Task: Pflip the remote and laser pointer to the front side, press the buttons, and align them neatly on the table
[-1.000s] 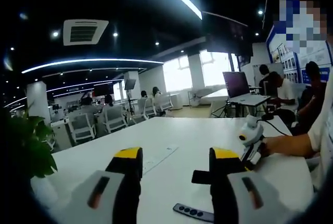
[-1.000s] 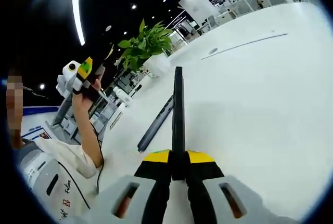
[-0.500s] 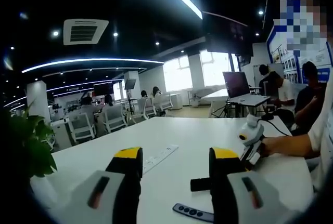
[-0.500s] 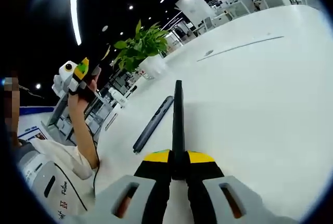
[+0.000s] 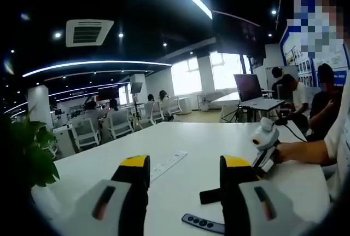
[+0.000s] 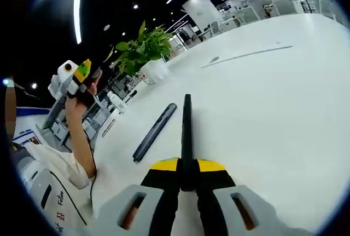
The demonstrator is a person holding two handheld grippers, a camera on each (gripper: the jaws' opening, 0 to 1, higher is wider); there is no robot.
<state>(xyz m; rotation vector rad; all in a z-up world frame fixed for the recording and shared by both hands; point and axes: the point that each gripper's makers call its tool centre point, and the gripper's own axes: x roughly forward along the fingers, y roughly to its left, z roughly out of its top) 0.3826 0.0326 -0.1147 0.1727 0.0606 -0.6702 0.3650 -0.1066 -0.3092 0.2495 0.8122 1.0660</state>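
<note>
- Right gripper view: my right gripper [image 6: 186,171] is clamped on a thin black remote [image 6: 187,132], held edge-on and sticking forward above the white worktop [image 6: 273,110].
- A dark laser pointer [image 6: 154,132] lies flat on the worktop just left of the remote, apart from it.
- My left gripper [image 6: 82,74] is raised near a potted plant [image 6: 143,50].
- Left gripper view: my left gripper [image 5: 185,173] stands wide, holding nothing, above the worktop [image 5: 208,143]; the laser pointer [image 5: 203,224] lies between its jaws.
</note>
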